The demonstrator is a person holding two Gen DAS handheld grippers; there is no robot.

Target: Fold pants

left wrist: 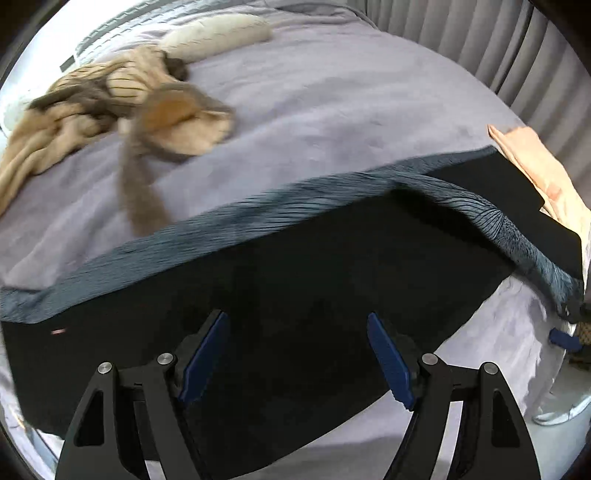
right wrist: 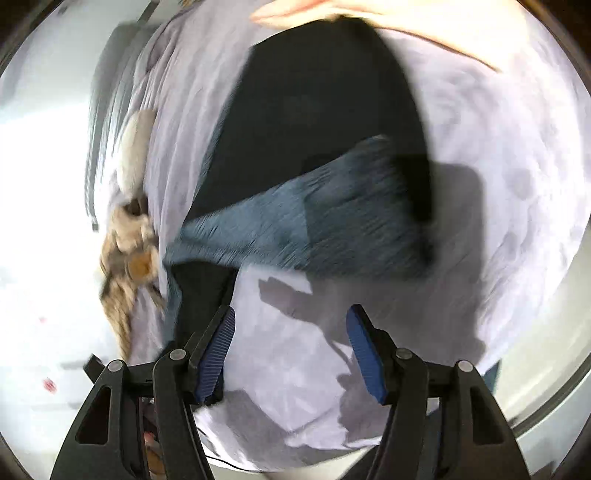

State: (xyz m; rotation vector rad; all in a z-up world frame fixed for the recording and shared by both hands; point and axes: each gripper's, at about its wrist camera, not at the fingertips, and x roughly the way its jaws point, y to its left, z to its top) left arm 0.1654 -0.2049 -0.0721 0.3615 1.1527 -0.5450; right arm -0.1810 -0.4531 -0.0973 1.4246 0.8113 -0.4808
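Left wrist view: mounted behind the left gripper (left wrist: 297,356), looking steeply down and forward over the black pants (left wrist: 258,302) toward the far side of the bed (left wrist: 332,110), close above the cloth. Right wrist view: mounted behind the right gripper (right wrist: 290,349), angled down at the bed's near edge, rolled so the bed runs upward in frame; heavily blurred. Both views share the pants with the grey-blue waistband (right wrist: 295,221), the lavender cover, the tan clothes heap (left wrist: 110,99) and the cream pillow (left wrist: 218,33).
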